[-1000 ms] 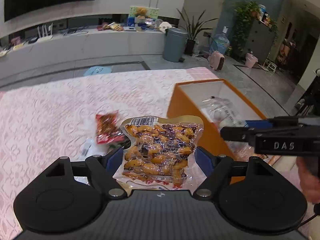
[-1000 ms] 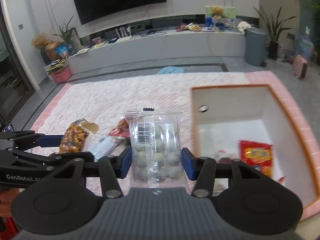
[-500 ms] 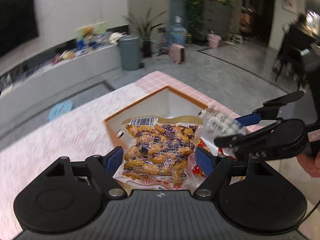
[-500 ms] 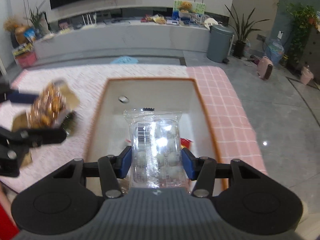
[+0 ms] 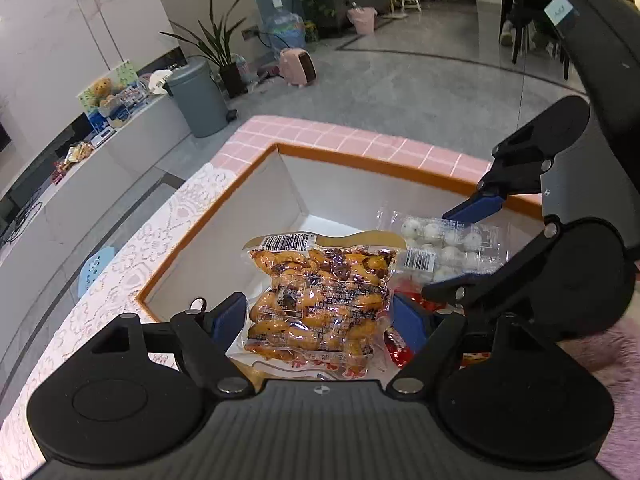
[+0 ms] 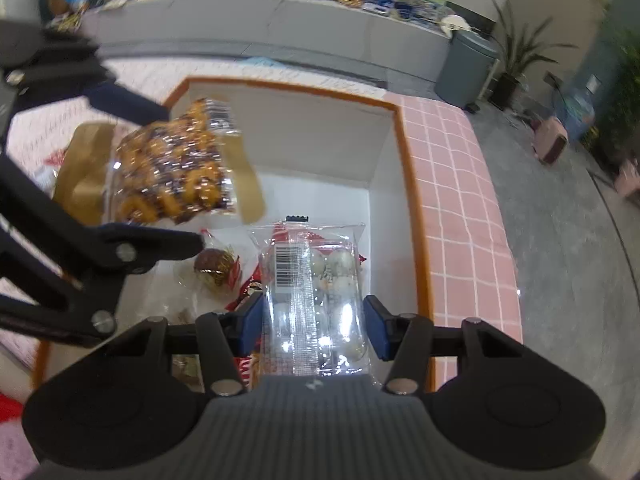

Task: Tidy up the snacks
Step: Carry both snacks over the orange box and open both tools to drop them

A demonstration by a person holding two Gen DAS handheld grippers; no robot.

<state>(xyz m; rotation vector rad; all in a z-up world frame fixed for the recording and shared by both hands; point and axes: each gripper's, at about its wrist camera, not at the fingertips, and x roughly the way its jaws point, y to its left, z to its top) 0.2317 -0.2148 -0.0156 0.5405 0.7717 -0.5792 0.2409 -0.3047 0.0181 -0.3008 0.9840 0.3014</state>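
Observation:
My left gripper (image 5: 319,316) is shut on a vacuum pack of orange-brown snacks (image 5: 320,300) and holds it over the orange-rimmed white box (image 5: 224,216). My right gripper (image 6: 313,318) is shut on a clear pack of white balls (image 6: 316,304), also above the inside of the box (image 6: 404,168). The snack pack shows in the right wrist view (image 6: 172,168) at the upper left, and the ball pack shows in the left wrist view (image 5: 444,248) at the right. Red packets (image 6: 248,288) and a gold-wrapped round sweet (image 6: 214,266) lie on the box floor.
The box stands on a pink tablecloth (image 5: 120,264) with a checked pink border (image 6: 456,184). Beyond the table edge is grey floor with a grey bin (image 5: 196,96), a plant and a long white counter (image 6: 280,20).
Both grippers have moved from above the tablecloth to above the box, each still holding its pack. The packs now hang lower and closer together inside the box opening.

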